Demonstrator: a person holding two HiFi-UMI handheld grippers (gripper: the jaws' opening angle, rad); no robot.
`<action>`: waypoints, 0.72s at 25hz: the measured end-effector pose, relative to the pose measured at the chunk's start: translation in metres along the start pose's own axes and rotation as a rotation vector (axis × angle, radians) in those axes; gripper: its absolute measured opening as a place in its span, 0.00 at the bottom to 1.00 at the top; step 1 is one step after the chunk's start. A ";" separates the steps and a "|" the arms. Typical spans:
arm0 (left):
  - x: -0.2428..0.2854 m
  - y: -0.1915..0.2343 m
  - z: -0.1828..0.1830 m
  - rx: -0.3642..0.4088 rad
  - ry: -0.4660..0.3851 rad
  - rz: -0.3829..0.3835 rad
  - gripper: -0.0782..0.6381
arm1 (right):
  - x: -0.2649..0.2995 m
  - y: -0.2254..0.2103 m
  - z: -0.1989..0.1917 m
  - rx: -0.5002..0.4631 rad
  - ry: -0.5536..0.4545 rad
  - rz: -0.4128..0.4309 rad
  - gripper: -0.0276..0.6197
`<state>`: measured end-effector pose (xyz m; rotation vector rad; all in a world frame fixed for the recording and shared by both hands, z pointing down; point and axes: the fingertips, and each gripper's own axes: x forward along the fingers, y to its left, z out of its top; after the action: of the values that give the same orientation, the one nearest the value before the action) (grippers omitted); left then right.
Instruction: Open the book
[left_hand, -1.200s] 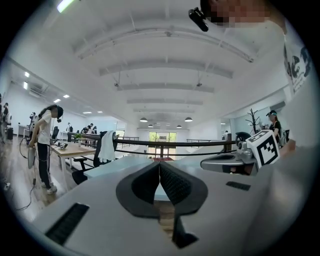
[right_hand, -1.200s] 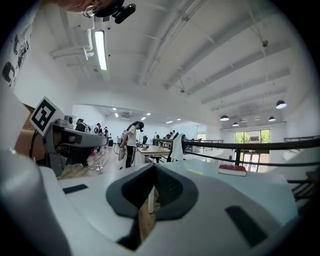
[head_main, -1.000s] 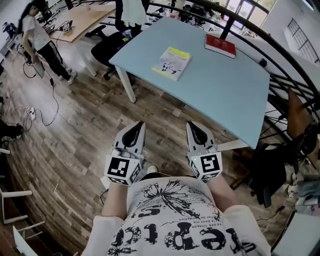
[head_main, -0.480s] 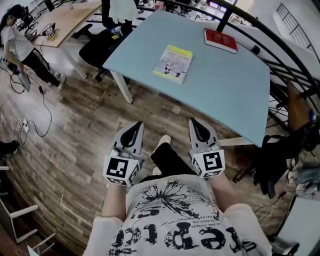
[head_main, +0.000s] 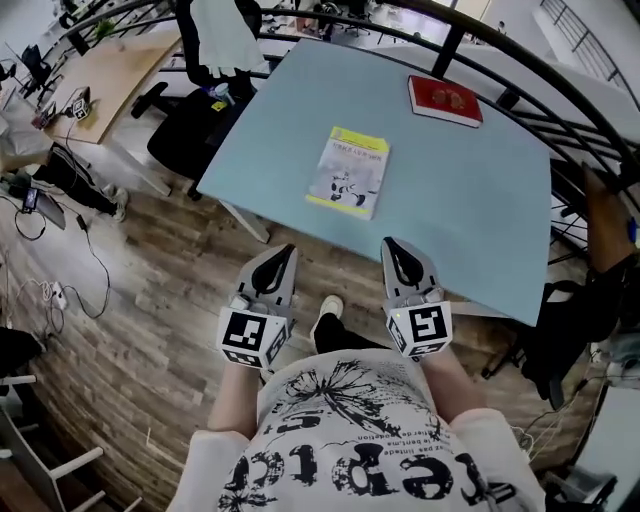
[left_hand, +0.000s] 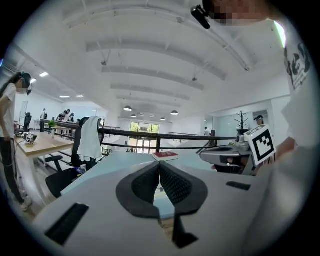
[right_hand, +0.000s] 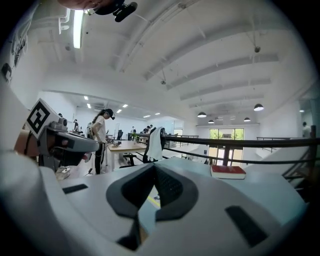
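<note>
The person had stepped closer to the pale blue table (head_main: 470, 200), bringing the left gripper (head_main: 283, 256) and right gripper (head_main: 393, 247) up to its near edge, both with jaws pressed together and empty. The yellow-covered book (head_main: 348, 171) lay closed mid-table, nearly within reach, so the opening had not begun

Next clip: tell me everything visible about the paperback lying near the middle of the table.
The paperback is thin, with a pale cover that carries a black-and-white drawing and yellow bands at its top and bottom edges. The print is too small to read. It lies closed and flat, face up, slightly askew, near the middle of the light blue table. Nothing but the table touches it.
</note>
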<state>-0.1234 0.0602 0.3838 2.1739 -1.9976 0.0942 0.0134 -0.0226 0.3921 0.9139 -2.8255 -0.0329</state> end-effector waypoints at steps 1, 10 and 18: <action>0.015 0.007 0.006 0.002 -0.001 -0.014 0.14 | 0.011 -0.009 0.003 0.003 -0.001 -0.014 0.06; 0.128 0.013 0.003 0.095 0.079 -0.172 0.14 | 0.062 -0.086 -0.007 0.054 0.029 -0.146 0.06; 0.189 -0.013 -0.057 0.131 0.271 -0.315 0.14 | 0.061 -0.113 -0.036 0.105 0.095 -0.236 0.06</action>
<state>-0.0884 -0.1142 0.4710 2.3763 -1.5269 0.4583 0.0362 -0.1493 0.4293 1.2335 -2.6392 0.1271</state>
